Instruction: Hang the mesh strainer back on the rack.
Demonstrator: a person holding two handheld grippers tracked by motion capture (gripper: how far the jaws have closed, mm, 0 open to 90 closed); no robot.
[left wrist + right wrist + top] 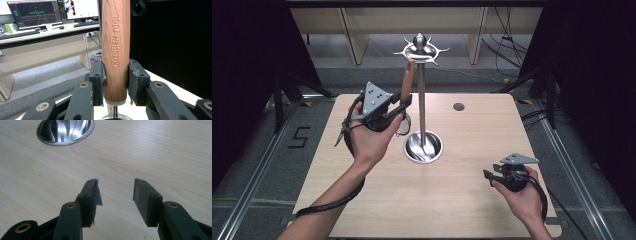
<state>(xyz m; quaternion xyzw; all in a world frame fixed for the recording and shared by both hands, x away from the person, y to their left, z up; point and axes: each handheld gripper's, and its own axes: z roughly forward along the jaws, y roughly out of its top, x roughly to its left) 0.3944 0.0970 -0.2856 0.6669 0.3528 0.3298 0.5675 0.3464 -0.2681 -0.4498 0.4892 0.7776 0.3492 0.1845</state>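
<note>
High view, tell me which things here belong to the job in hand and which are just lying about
In the job:
wooden-handled kitchen tool, clamped upright in the left gripper
steel hanging stand, its hooks just above the tool

Lying about:
right gripper, open, nothing between its jaws, low over the table
desk with monitors in the background

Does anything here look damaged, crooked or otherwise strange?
Yes, one thing looks damaged. On the right claw, the black lining of one pad is torn and peeling away from its jaw, with a ragged edge. The wooden handle held in the left claw leans slightly beside the metal stand, but it looks undamaged.
</note>
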